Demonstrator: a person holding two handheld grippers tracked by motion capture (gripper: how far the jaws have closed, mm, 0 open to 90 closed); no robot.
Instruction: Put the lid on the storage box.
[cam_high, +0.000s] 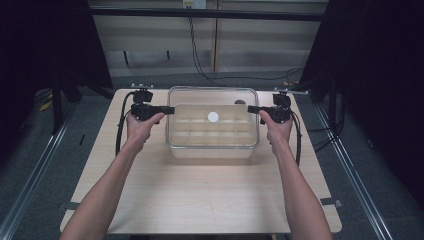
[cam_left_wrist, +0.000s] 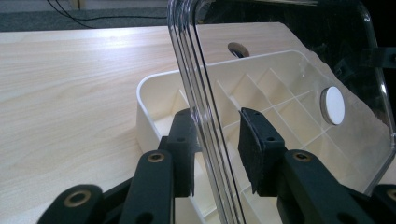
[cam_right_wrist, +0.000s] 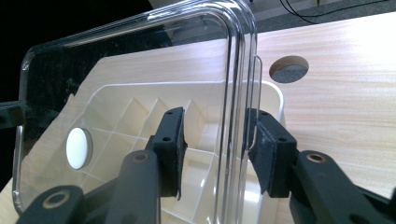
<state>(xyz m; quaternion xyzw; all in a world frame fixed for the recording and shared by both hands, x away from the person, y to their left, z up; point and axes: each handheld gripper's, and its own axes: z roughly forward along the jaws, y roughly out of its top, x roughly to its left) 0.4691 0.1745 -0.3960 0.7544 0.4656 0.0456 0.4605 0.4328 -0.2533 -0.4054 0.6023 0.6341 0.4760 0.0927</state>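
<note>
While lid (cam_high: 213, 118) hangs over tray (cam_high: 210, 151), each hand-held gripper straddles one edge.

Both forearms reach forward, spread wide. The left hand-held gripper (cam_high: 169, 110) and the right hand-held gripper (cam_high: 250, 108) point inward toward each other, level, each with jaws parted, pads slack.

No text, label, brand, number or sign can be read in these pictures.
</note>
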